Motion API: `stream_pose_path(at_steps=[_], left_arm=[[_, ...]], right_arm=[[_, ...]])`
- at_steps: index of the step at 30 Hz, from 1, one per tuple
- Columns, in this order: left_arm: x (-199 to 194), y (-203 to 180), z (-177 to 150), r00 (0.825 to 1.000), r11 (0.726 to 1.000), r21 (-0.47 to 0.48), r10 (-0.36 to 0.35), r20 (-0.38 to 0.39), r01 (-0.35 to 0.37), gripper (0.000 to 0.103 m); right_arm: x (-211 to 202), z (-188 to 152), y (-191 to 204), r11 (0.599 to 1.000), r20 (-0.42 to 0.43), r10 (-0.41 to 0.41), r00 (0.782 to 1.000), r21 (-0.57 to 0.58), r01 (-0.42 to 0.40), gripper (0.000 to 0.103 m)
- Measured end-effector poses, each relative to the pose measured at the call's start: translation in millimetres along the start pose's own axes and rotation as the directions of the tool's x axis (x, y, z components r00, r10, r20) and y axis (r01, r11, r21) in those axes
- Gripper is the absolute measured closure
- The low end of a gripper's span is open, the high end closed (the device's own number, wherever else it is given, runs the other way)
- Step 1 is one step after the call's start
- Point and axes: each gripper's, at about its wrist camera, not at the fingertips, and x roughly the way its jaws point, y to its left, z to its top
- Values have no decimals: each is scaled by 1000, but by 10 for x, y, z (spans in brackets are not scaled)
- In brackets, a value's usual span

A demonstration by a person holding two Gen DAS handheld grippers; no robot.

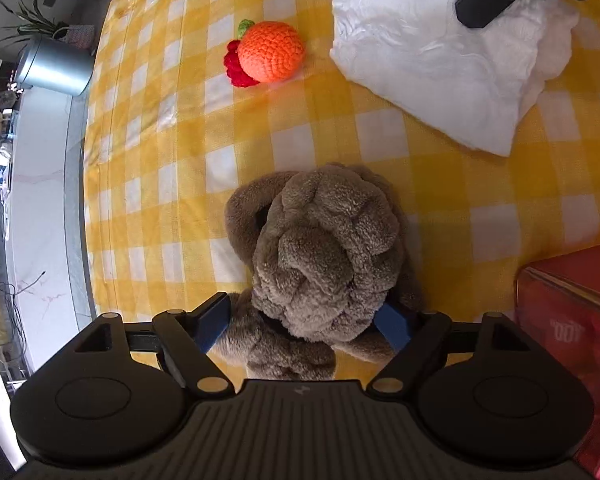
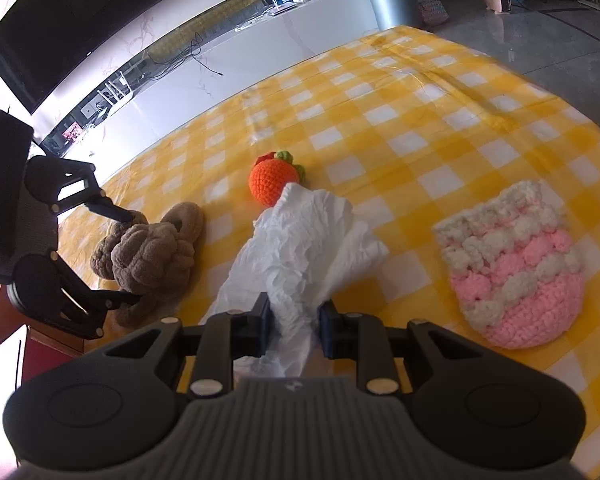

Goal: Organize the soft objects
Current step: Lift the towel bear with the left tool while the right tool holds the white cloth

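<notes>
Yellow-and-white checked cloth [image 2: 400, 92] covers the tabletop that carries every item. Your left gripper [image 1: 304, 322] stands spread wide, one blue pad on each flank of the brown plush knot [image 1: 324, 252]; the pads do not appear to press into the pile, so treat the knot as straddled, not gripped. The knot sits near the left edge of the tabletop, just beside the red box [image 1: 572, 320] at that edge.

Your right gripper [image 2: 294, 322] is clamped on a bunched fold of the white cloth [image 2: 300, 236], which drapes forward across the middle of the tabletop. The orange crochet fruit [image 2: 272, 180] lies beyond the cloth's far tip; whether they touch cannot be determined. The pink-and-white crochet pouch [image 2: 516, 276] lies well apart toward the right edge, untouched.

Step in hand, as judged: acquiring the plush knot with the left gripper while the right holds the white cloth.

Next move, as judged:
1. Close the left pads on the body of the knot, not on a loose loop; plush compresses, so expect a deep squeeze before the hold is firm.
2. Lift straight up and confirm that the trailing loops clear the tabletop.
3. Keep the right gripper steady so that the cloth does not drag the fruit.
</notes>
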Motion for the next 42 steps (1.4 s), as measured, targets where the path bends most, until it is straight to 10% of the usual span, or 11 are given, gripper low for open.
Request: stream_pose_path(at_steps=[7, 16, 28, 34, 42], left_arm=[[40, 25, -29, 999, 1000, 13, -19, 36, 19, 7], [-77, -40, -251, 992, 988, -152, -3, 124, 22, 38], [-785, -72, -477, 945, 884, -467, 172, 277, -24, 43], [-1280, -351, -565, 860, 709, -687, 440, 259, -156, 43], [-2019, -543, -1049, 754, 333, -943, 625, 203, -21, 43]], right_arm=[[55, -1, -4, 1000, -17, -12, 1000, -4, 12, 80], [50, -21, 30, 999, -18, -29, 999, -23, 28, 80], [25, -37, 21, 999, -13, -26, 1000, -20, 26, 80], [-9, -56, 28, 999, -8, -24, 1000, -23, 24, 80], [-135, -88, -24, 1000, 26, -2, 1000, -3, 3, 80]])
